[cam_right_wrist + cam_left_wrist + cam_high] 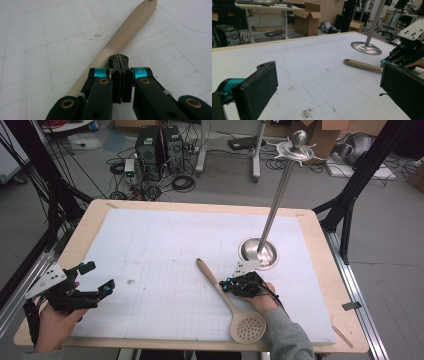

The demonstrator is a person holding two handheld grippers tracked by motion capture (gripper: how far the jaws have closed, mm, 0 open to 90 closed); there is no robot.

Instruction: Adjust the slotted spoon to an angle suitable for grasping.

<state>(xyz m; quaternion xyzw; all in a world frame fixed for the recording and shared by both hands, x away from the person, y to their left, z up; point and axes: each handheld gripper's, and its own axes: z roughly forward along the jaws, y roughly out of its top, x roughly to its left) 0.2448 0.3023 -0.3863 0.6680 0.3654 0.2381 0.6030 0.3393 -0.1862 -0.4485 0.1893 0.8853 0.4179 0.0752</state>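
— Where is the slotted spoon (pixel 227 299)?
— Lower centre of the high view, flat on the white surface (pixel 165 255), handle up-left, perforated bowl toward the near edge.
— And the right hand-held gripper (pixel 231 285)?
— Just right of the handle, over its middle. Its jaws are clenched together with nothing between them; the handle lies under their tips.
— The left hand-held gripper (pixel 100 278)?
— Lower left, well apart from the spoon, jaws released wide and empty.
— Anything else?
— A metal stand (pixel 260 251) above the right hand.

Bright, even light; soft focus
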